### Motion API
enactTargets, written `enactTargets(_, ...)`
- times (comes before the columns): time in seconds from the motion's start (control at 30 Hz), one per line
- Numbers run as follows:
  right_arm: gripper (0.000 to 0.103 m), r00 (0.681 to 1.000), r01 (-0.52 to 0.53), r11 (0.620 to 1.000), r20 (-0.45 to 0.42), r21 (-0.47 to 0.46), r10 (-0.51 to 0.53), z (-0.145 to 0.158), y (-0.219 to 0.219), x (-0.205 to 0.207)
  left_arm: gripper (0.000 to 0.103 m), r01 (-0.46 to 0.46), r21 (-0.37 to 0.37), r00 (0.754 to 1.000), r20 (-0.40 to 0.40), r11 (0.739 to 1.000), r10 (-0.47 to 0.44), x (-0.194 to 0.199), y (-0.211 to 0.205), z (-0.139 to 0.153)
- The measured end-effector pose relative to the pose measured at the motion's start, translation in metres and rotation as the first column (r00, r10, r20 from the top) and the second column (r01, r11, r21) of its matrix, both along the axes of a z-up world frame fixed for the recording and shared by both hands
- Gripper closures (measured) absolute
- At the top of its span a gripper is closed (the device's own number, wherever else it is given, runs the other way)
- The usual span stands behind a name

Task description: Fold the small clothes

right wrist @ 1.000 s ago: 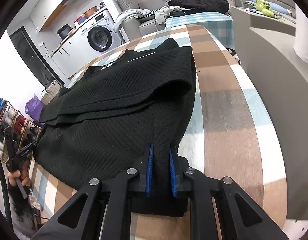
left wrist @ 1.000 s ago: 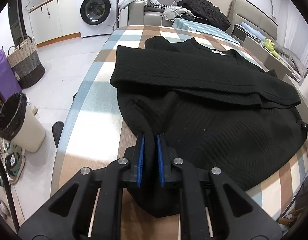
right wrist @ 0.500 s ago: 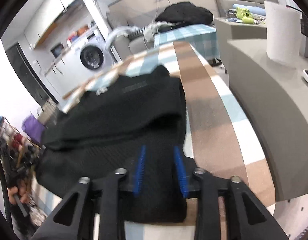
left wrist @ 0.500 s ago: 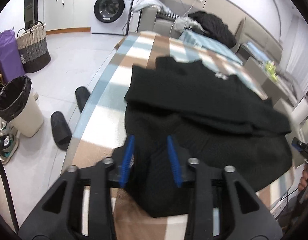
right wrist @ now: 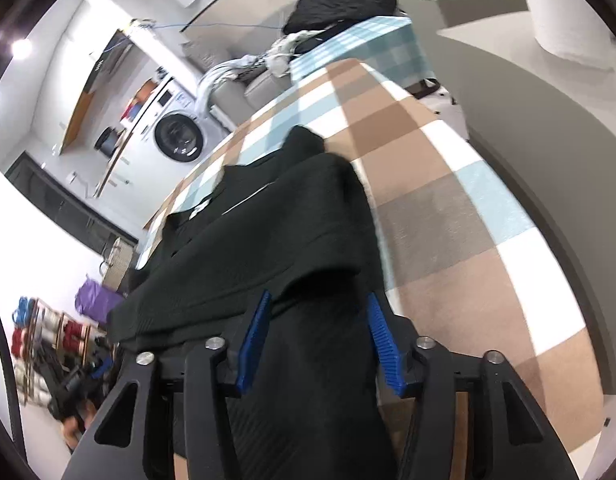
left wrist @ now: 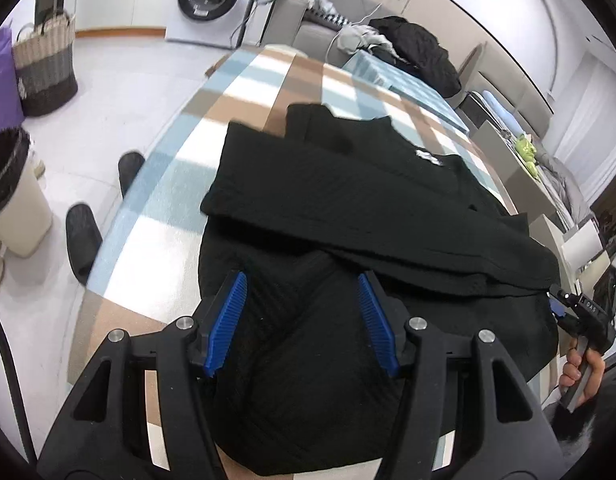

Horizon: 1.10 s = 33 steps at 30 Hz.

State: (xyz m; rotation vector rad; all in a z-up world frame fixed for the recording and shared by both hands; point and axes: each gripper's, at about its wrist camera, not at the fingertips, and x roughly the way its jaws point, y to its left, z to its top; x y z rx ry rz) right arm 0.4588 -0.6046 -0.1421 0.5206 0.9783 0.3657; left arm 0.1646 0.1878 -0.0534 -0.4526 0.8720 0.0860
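A black ribbed sweater point(left wrist: 372, 216) lies on the checked table point(left wrist: 244, 92), its sleeves folded across the body. My left gripper point(left wrist: 302, 320) is open above the sweater's near left hem, its blue pads point(left wrist: 228, 316) wide apart, holding nothing. In the right wrist view the same sweater point(right wrist: 292, 240) lies on the table point(right wrist: 448, 216). My right gripper point(right wrist: 320, 344) is open over the sweater's near right hem, empty. The right gripper point(left wrist: 580, 312) also shows in a hand at the left wrist view's right edge.
A washing machine point(left wrist: 212, 4), a woven basket point(left wrist: 44, 68), a lined bin point(left wrist: 8, 196) and black slippers point(left wrist: 84, 240) stand left of the table. A sofa with a black jacket point(left wrist: 416, 52) is beyond. A grey counter point(right wrist: 548, 92) runs along the right.
Both grippers were shut on the sweater's hem corners one second ago. Both have opened, let the cloth go and lifted back above it. The hem now rests on the table.
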Motion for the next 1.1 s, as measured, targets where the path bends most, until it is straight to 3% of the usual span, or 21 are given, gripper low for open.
enactTargets(0.13,0.05,1.0,0.001,1.0,0.017,0.0,-0.001,-0.002,-0.001,0.011,0.048,-0.005,-0.005,1.0,-0.003,1.0,0.005,0.002,0.002,-0.007)
enactTargets(0.33,0.05,0.991,-0.09,0.991,0.112,0.097,0.079,0.015,0.011,0.016,0.048,-0.013,-0.007,1.0,0.0,1.0,0.013,0.004,0.004,-0.008)
enactTargets(0.4,0.05,0.992,-0.101,0.986,0.094,0.136,0.088,0.012,0.013,0.021,0.048,-0.014,-0.016,1.0,-0.004,1.0,0.014,0.007,0.006,-0.009)
enactTargets(0.6,0.05,0.996,-0.088,0.989,0.031,0.12,0.085,0.0,0.017,0.024,0.048,-0.033,-0.041,0.999,-0.018,0.999,0.032,0.013,0.01,-0.014)
enactTargets(0.83,0.05,0.995,-0.096,0.988,0.034,0.121,0.092,-0.002,0.019,0.023,0.048,-0.084,-0.116,0.996,-0.007,0.99,0.083,0.028,0.026,-0.017)
enactTargets(0.97,0.05,0.995,-0.097,0.988,0.032,0.122,0.094,-0.003,0.018,0.024,0.048,-0.14,-0.13,0.99,-0.03,0.982,0.138,0.041,0.037,-0.022)
enactTargets(1.1,0.05,0.995,-0.098,0.988,0.032,0.118,0.094,-0.002,0.018,0.023,0.048,-0.136,-0.115,0.991,-0.025,0.984,0.134,0.043,0.036,-0.023)
